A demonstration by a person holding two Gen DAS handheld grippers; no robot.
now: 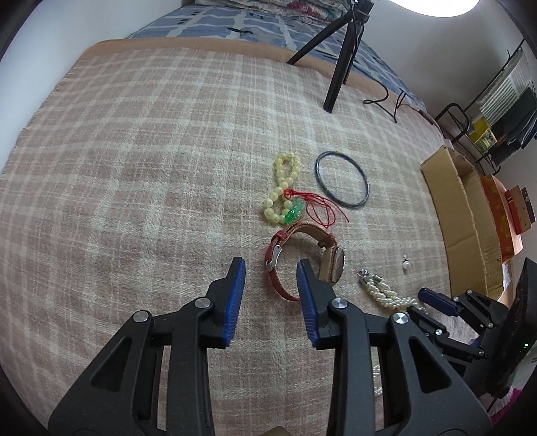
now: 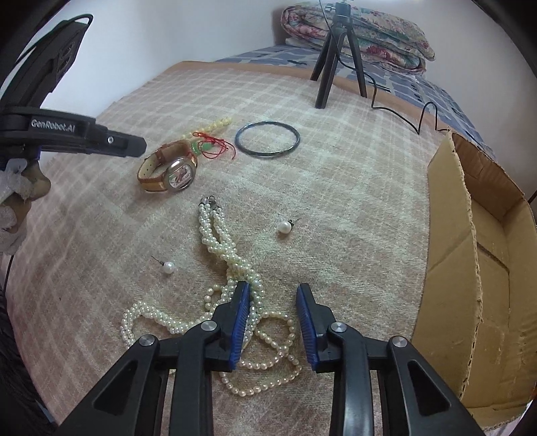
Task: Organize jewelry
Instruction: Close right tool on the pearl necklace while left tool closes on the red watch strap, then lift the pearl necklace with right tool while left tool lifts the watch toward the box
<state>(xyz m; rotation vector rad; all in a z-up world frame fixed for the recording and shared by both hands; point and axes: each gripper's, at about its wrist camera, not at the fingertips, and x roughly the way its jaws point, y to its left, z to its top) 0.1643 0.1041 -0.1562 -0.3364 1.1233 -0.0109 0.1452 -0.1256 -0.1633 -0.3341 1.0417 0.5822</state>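
Note:
My left gripper (image 1: 271, 266) is open, its fingers on either side of the near strap of a brown-strapped watch (image 1: 302, 256), also in the right wrist view (image 2: 169, 171). Beyond it lie a yellow bead bracelet (image 1: 283, 187), a green pendant on red cord (image 1: 295, 208) and a dark bangle (image 1: 342, 179). My right gripper (image 2: 273, 288) is open and empty over a tangle of pearl necklaces (image 2: 231, 271). Two loose pearl earrings (image 2: 167, 267) (image 2: 284, 226) lie on the blanket.
An open cardboard box (image 2: 470, 268) stands at the right edge of the plaid blanket (image 2: 352, 187). A black tripod (image 2: 335, 53) and its cable stand at the far side. Folded quilts (image 2: 362, 30) lie behind it.

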